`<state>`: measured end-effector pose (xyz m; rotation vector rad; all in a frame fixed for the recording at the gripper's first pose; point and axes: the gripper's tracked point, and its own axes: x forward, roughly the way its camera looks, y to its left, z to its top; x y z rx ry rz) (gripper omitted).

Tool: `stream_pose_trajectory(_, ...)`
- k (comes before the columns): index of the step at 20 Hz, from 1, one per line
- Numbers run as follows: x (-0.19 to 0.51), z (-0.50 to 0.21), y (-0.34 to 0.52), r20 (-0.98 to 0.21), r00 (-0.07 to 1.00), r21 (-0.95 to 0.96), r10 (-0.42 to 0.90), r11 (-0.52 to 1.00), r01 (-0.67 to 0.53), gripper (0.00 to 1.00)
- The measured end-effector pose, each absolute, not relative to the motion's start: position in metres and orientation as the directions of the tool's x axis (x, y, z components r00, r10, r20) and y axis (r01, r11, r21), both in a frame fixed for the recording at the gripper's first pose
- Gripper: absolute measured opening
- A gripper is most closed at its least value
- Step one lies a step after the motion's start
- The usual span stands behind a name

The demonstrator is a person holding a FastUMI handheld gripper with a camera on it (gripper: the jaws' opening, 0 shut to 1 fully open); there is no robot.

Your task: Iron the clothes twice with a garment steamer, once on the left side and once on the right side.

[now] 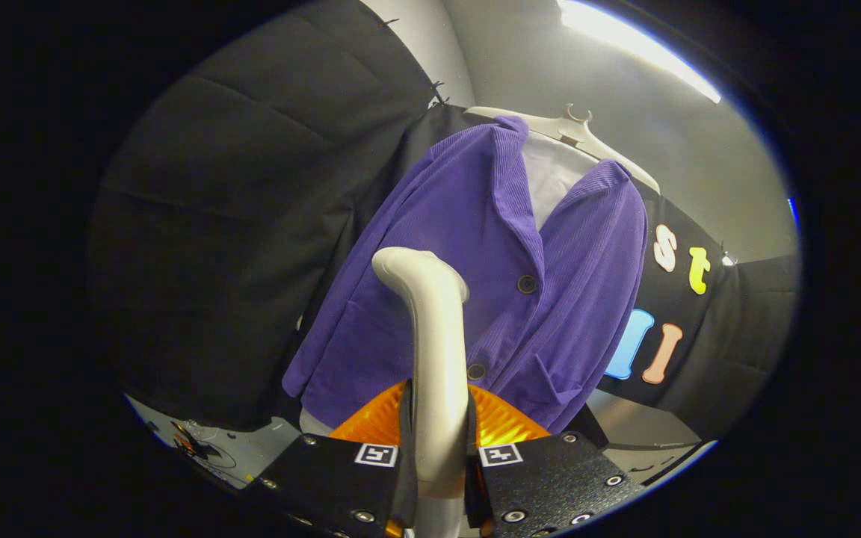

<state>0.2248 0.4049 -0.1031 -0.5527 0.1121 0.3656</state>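
Now | tool point(439, 448) clamps steamer point(430, 336) | jacket point(475, 276) just beyond

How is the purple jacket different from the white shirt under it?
The jacket is purple and ribbed with dark buttons; the shirt is plain white. The jacket is on the outside and covers most of the shirt, which peeks out at the open collar. Both hang on the same hanger, beyond the steamer that the gripper holds between its fingers.
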Motion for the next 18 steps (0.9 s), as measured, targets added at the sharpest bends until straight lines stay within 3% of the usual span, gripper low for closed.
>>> stream_pose_trajectory(11, 0.181, -0.208, 0.391, -0.426, 0.859, -0.440, 0.286, 0.763, -0.473, 0.25)
stream_pose_trajectory(18, 0.144, -0.219, 0.333, -0.509, 0.815, -0.326, 0.278, 0.813, -0.482, 0.25)
